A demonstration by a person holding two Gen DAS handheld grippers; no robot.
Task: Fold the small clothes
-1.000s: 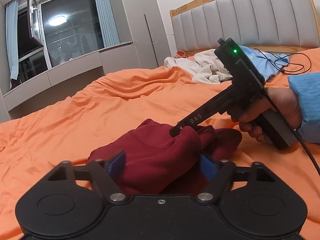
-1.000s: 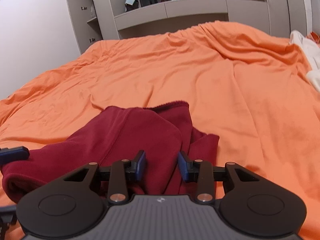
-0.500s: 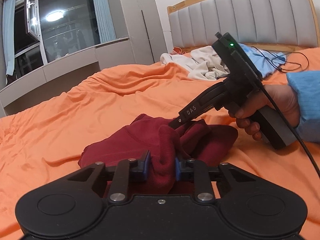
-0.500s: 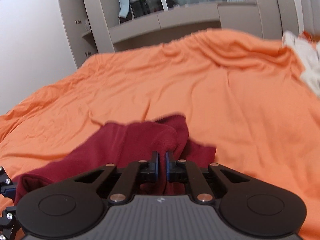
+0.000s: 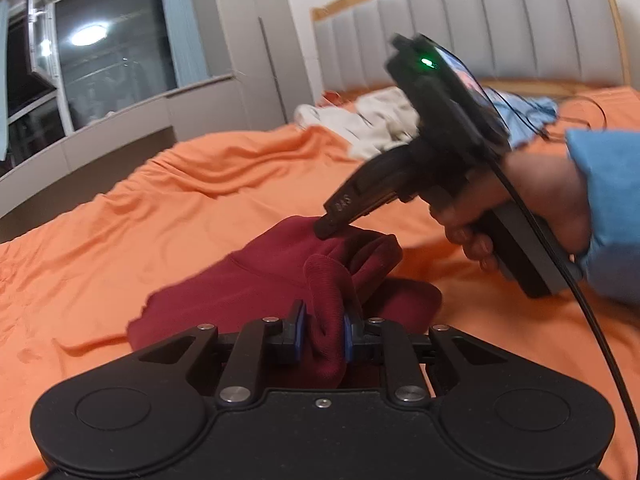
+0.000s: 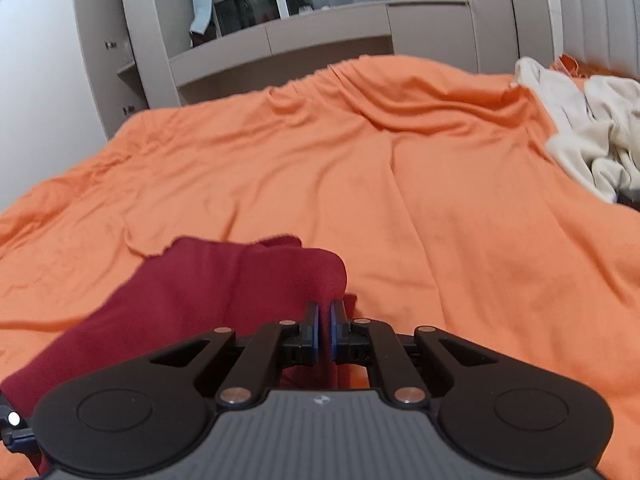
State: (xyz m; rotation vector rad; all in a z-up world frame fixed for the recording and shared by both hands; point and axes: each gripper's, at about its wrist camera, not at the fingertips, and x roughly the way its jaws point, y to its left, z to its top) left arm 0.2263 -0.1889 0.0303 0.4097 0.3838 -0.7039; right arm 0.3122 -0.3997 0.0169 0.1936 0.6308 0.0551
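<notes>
A dark red garment (image 5: 256, 288) lies crumpled on the orange bed sheet (image 5: 120, 224). My left gripper (image 5: 322, 332) is shut on a bunched fold of it near its close edge. My right gripper (image 6: 324, 330) is shut on another edge of the same red garment (image 6: 192, 296), which hangs lifted to the left of its fingers. In the left wrist view the right gripper (image 5: 326, 228), held in a hand, pinches the cloth's top and lifts it off the sheet.
A pile of white and cream clothes (image 6: 592, 136) and a blue garment (image 5: 528, 108) lie near the grey padded headboard (image 5: 480, 28). A black cable (image 5: 592, 308) trails from the right gripper. Cabinets and a window (image 5: 100, 64) stand beyond the bed.
Both grippers closed on the red garment, the left from wide open. Both then rose, lifting the cloth's edges off the sheet.
</notes>
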